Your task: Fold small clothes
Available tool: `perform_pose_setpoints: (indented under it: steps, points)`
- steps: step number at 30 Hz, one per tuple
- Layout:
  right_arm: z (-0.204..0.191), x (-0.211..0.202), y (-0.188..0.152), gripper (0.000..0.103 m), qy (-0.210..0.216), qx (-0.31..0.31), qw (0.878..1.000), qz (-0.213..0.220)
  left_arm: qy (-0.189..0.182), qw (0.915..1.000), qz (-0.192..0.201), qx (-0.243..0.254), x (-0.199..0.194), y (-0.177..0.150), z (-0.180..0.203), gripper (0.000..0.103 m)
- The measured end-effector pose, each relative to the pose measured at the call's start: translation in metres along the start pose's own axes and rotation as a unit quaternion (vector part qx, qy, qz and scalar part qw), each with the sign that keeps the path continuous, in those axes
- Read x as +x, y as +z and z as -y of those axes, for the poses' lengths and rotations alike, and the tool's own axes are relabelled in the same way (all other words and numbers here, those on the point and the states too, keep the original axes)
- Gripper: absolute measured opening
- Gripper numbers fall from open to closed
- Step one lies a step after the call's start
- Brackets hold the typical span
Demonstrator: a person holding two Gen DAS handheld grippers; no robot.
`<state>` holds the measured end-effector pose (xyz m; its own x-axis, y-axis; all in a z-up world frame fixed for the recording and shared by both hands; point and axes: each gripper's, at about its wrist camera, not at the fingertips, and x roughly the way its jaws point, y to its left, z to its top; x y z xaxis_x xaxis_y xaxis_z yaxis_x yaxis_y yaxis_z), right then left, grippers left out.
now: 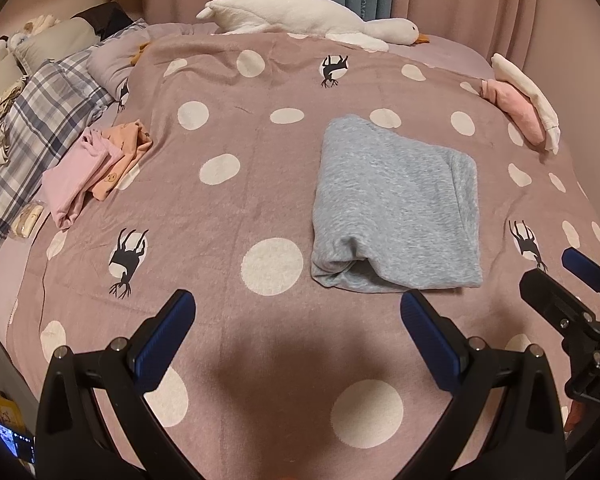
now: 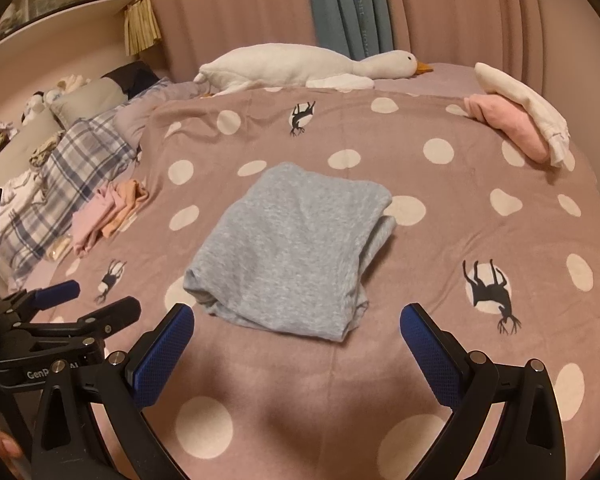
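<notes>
A folded grey garment [image 1: 396, 208] lies flat on the spotted mauve bedspread [image 1: 236, 184]; it also shows in the right wrist view [image 2: 296, 248]. My left gripper [image 1: 298, 312] is open and empty, just short of the garment's near edge, left of it. My right gripper [image 2: 296, 322] is open and empty, with the garment's near edge between its blue fingertips [image 2: 416, 324]. The right gripper also shows at the right edge of the left wrist view [image 1: 564, 276]. The left gripper shows at the left of the right wrist view [image 2: 84, 296].
A pile of pink and orange small clothes [image 1: 96, 168] lies at the left, beside a plaid blanket [image 1: 40, 128]. Folded pink and white clothes [image 1: 528, 108] sit at the far right edge. A white goose plush [image 1: 300, 20] lies along the back by the curtains.
</notes>
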<state>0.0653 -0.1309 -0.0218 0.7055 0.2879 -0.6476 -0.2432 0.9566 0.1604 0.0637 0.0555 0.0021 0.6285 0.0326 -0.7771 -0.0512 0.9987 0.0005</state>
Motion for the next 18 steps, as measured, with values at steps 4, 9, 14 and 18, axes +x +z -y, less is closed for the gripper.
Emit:
perform_pose_setpoints:
  steps: [4, 9, 14, 18]
  points:
    - [0.0017, 0.0009, 0.0000, 0.102, 0.002, -0.002, 1.000, 0.000, -0.001, 1.0000, 0.000, 0.001, -0.0004, 0.0004, 0.0009, 0.103]
    - [0.0029, 0.0015, 0.0005, 0.102, 0.004, -0.002, 1.000, 0.001, -0.004, 1.0000, -0.002, 0.001, -0.0005, 0.0007, 0.0018, 0.103]
    - [0.0024, 0.0011, 0.0003, 0.102, 0.003, -0.002, 1.000, 0.001, -0.010, 0.9999, 0.003, 0.000, -0.0023, 0.0017, 0.0033, 0.103]
    - [0.0034, 0.0000, -0.0002, 0.102, 0.003, -0.001, 1.000, 0.001, -0.011, 0.9999, 0.002, 0.000, -0.0022, 0.0013, 0.0042, 0.103]
